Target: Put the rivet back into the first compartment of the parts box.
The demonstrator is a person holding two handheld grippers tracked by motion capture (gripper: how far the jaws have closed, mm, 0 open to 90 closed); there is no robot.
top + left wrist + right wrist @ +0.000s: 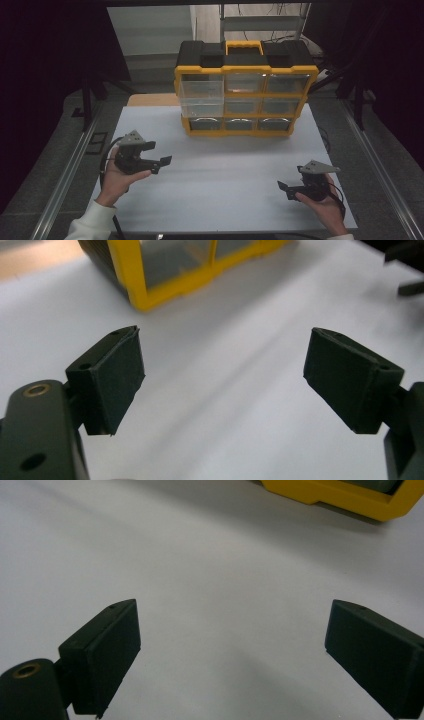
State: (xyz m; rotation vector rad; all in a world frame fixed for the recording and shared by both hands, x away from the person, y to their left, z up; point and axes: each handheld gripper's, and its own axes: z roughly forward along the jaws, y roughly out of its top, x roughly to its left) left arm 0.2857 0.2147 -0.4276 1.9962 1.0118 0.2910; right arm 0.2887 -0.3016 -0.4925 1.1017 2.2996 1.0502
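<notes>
Both grippers sit empty, jaws apart: left gripper (159, 159) and right gripper (286, 190) low over the white mat (225, 165). Yellow drawer organizer (245, 95) stands upright at the mat's far edge, well apart from both, top-left drawer (201, 97) protruding, probably the next target.

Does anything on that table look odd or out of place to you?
One thing: on the yellow organizer box, the clear drawer at the top left sticks out toward the person, while the other drawers sit flush. Nothing looks spilled or broken. Both tongs, left and right, are open and hold nothing.
</notes>
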